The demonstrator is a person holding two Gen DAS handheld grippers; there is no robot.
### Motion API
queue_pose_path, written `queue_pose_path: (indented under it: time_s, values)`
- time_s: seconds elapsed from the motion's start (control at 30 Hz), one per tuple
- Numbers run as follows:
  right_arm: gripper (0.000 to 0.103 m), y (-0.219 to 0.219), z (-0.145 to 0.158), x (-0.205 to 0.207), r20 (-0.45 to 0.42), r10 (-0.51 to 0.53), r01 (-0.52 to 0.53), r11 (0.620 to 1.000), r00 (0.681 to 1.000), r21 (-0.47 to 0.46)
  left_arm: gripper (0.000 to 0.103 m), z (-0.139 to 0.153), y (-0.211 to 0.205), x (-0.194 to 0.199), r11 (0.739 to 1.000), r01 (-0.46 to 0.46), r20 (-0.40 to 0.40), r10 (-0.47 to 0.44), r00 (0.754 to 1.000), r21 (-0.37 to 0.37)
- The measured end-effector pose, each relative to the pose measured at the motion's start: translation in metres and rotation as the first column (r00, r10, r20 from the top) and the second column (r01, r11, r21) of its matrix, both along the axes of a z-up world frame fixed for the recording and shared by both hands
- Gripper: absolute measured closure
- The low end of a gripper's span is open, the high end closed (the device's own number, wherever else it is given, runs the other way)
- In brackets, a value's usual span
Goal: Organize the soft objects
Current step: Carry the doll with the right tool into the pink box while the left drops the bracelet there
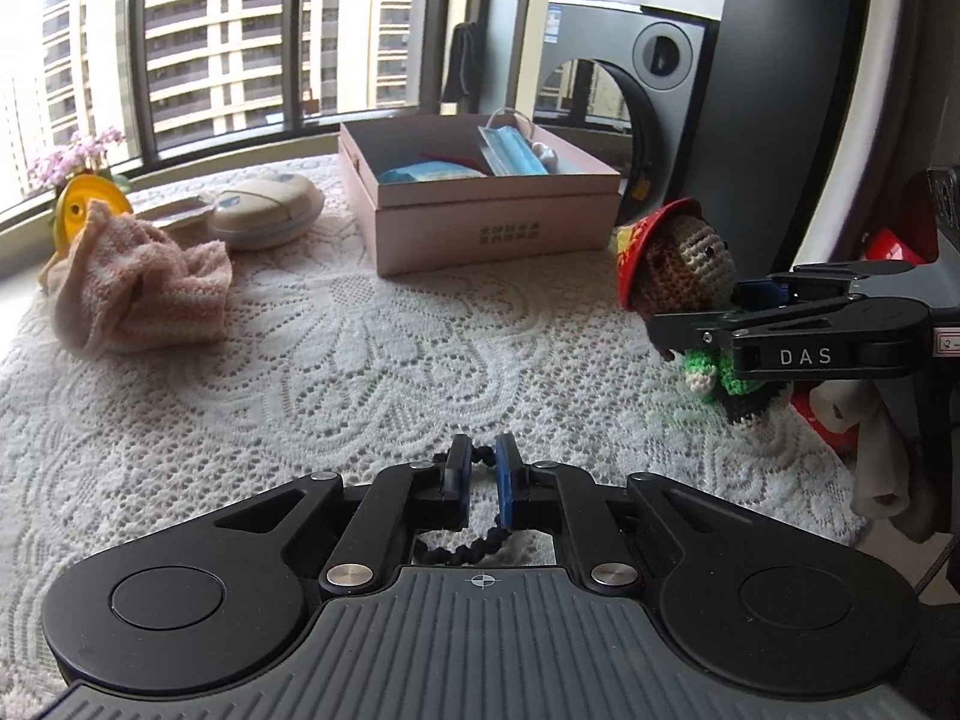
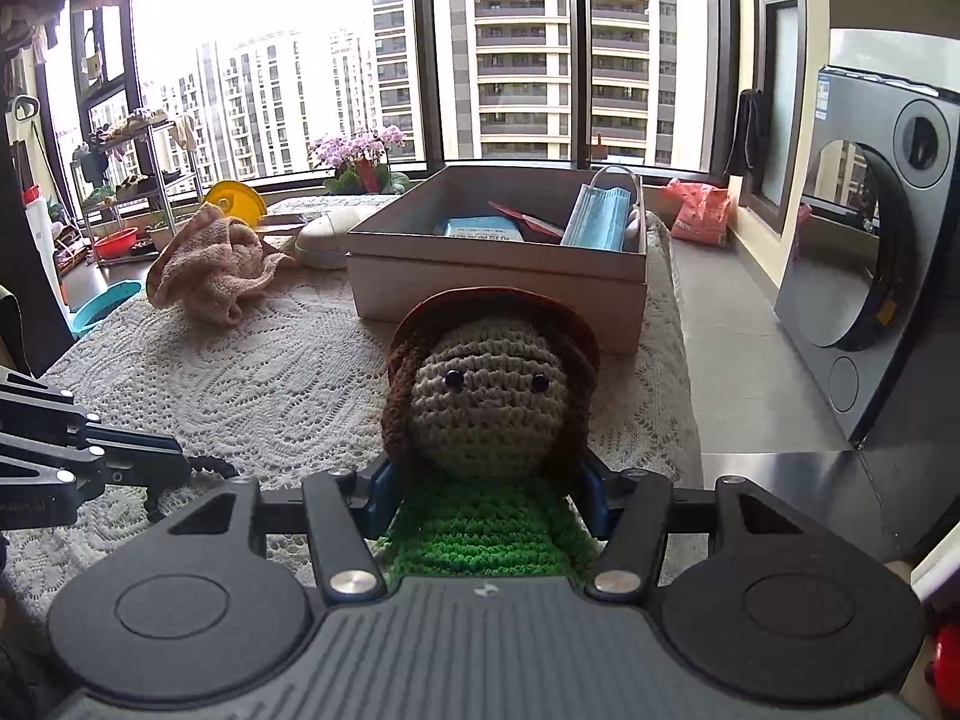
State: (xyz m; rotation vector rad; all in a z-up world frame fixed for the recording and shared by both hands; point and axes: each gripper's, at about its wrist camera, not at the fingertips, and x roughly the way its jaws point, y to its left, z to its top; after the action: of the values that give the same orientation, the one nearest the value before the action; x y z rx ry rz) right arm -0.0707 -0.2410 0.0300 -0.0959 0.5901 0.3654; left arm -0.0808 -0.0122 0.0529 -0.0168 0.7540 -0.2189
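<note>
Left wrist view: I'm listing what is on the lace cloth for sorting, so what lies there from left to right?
Yellow lid → crumpled pink towel → cream oval case → open pink box → crocheted doll, between the right gripper's fingers.

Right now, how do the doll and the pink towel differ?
The doll is upright between the right tool's fingers; the towel lies free, crumpled in a heap. The doll is crocheted in brown, green and red; the towel is pale pink with stripes. The doll is near the box; the towel is farther left. Both are soft.
</note>
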Motion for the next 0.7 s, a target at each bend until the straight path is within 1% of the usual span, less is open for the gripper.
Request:
queue_pose_path:
  time_s: [0.07,0.2,0.3,0.4,0.47,0.6,0.67,0.7]
  values:
    - [0.045,0.002,-0.007,0.002,-0.018,0.005,-0.005,1.0,1.0,0.009,0.093,-0.005,-0.008,0.004,1.0,0.02,-0.032,-0.02,0.999,0.014]
    - [0.043,0.005,-0.021,0.004,-0.029,0.004,-0.003,1.0,1.0,0.011,0.09,-0.018,-0.024,0.006,0.991,0.054,-0.095,-0.042,0.995,0.124]
    - [0.042,0.003,-0.023,0.003,-0.022,0.008,-0.007,1.0,1.0,0.022,0.09,-0.019,-0.03,0.005,0.982,0.075,-0.094,-0.059,0.994,0.173]
    - [0.042,0.001,-0.023,0.003,-0.023,0.007,-0.006,0.999,1.0,0.034,0.092,-0.018,-0.03,0.012,0.981,0.095,-0.117,-0.076,0.99,0.168]
    - [0.042,0.001,-0.023,0.003,-0.023,0.007,-0.006,0.999,1.0,0.039,0.092,-0.017,-0.029,0.017,0.977,0.131,-0.13,-0.11,0.985,0.168]
    - [0.042,0.0,-0.023,0.003,-0.024,0.006,-0.004,0.999,1.0,0.047,0.092,-0.014,-0.029,0.03,0.976,0.161,-0.171,-0.136,0.976,0.146]
    - [0.043,0.0,-0.023,0.003,-0.023,0.007,-0.006,0.999,1.0,0.046,0.094,-0.015,-0.029,0.032,0.977,0.161,-0.163,-0.138,0.977,0.139]
    - [0.044,0.0,-0.022,0.002,-0.021,0.005,-0.004,0.999,1.0,0.047,0.095,-0.015,-0.03,0.032,0.977,0.161,-0.151,-0.139,0.979,0.14]
